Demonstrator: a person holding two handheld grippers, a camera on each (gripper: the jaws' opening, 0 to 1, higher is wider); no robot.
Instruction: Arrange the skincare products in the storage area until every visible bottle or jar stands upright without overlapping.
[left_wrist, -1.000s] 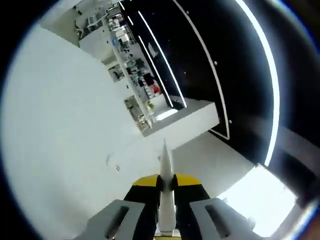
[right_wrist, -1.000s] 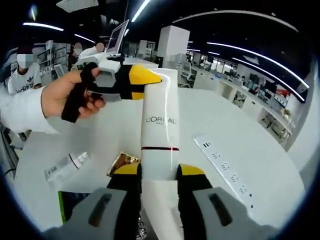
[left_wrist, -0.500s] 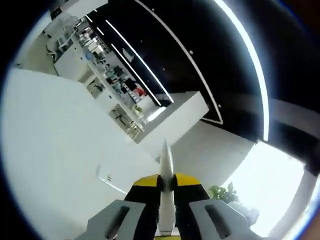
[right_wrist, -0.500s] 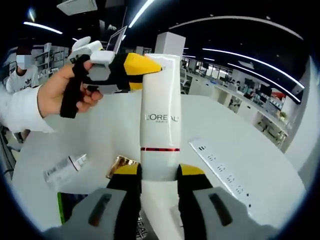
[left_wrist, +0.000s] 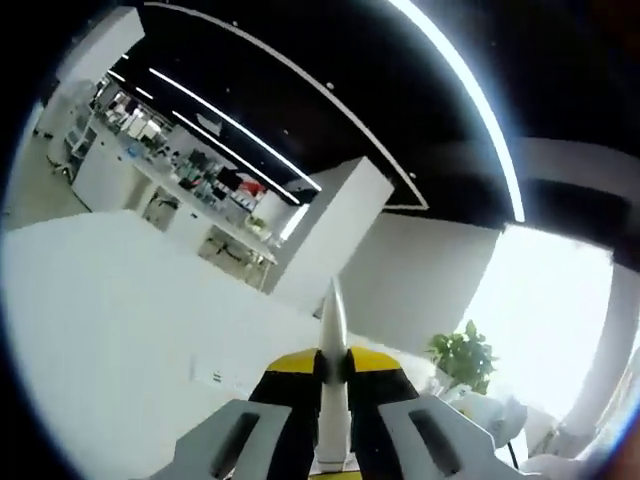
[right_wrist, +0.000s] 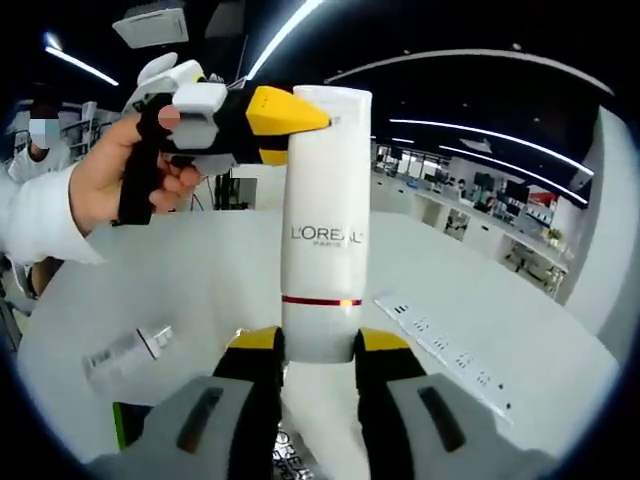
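A white L'Oréal tube (right_wrist: 322, 230) with a thin red band stands up between the fingers of my right gripper (right_wrist: 318, 345), which is shut on its lower part. A hand (right_wrist: 110, 180) brings my left gripper (right_wrist: 296, 118) in from the left, its yellow tips pinched on the tube's top end. In the left gripper view that flat end shows edge-on as a thin white blade (left_wrist: 333, 330), with the left gripper (left_wrist: 333, 362) shut on it. A second small tube (right_wrist: 125, 350) lies flat on the white table (right_wrist: 200, 280).
A white power strip (right_wrist: 440, 355) lies on the table to the right. A dark box with a green edge (right_wrist: 125, 425) sits at the near left. Office desks and shelves fill the background, and a potted plant (left_wrist: 462, 350) stands by a bright window.
Both views have swung upward, so more ceiling and less table shows. The left gripper has risen a little in the right gripper view. Both grips on the tube are unchanged.
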